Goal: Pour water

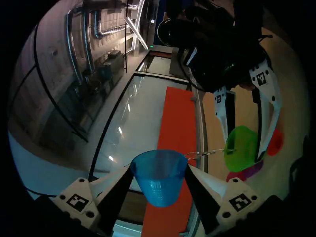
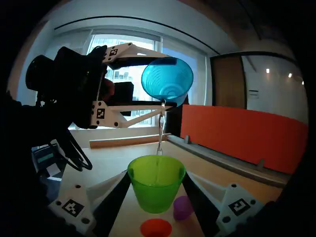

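The blue cup (image 2: 167, 82) was a translucent plastic beaker, tapered and ringed with fine ridges. It was held in the air, tipped over so that its round mouth faced the right gripper view. The left gripper (image 1: 159, 170) had it clamped, its two white fingers (image 1: 112, 185) closed against opposite sides of the cup wall. From the cup's lowest lip a thin, twisting stream of water (image 2: 160, 132) fell straight into the green cup (image 2: 156, 182) just beneath it. That one was a translucent, smooth-walled beaker of the same tapered shape, standing upright with its mouth open to the stream. How much water each cup held could not be told. The right gripper (image 2: 156, 175) held the green cup in the same way, with its fingers (image 2: 203, 185) pressed on either side, above a pale wooden counter (image 2: 118, 158). On the counter, near the green cup's base, were a small purple cup (image 2: 183, 207) and a red round piece (image 2: 156, 228), both of matt-looking plastic; whether either held anything could not be made out. Each finger carried a square black-and-white marker at its root. Behind the counter ran a flat orange panel (image 2: 245, 132), and beyond that a bright window (image 2: 130, 51).
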### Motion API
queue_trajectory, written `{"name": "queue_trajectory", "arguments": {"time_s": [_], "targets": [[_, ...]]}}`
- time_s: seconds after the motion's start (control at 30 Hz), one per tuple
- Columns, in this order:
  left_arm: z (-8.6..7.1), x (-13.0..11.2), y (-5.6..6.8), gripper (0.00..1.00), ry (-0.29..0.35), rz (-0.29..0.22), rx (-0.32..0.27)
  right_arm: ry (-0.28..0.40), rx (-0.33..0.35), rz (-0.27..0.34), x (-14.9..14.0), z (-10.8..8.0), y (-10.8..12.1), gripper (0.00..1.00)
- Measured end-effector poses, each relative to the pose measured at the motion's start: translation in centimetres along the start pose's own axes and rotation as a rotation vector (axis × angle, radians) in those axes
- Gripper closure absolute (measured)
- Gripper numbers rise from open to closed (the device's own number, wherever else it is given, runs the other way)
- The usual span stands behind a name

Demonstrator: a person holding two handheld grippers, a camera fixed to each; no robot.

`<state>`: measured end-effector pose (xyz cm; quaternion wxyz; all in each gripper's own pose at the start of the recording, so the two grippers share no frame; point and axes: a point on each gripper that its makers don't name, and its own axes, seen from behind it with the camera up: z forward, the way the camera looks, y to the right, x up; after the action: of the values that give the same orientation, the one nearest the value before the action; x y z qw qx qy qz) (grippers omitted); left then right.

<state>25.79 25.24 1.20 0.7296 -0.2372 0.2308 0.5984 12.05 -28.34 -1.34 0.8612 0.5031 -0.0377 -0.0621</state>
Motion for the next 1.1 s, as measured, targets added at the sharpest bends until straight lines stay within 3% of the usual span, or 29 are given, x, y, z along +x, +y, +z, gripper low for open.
{"name": "queue_trajectory", "arguments": {"time_s": [1.1], "targets": [[0.4,-0.41,-1.01,0.13,-0.009,0.088,0.02,0.009,-0.003,0.002,0.11,-0.12,0.41,0.09]]}}
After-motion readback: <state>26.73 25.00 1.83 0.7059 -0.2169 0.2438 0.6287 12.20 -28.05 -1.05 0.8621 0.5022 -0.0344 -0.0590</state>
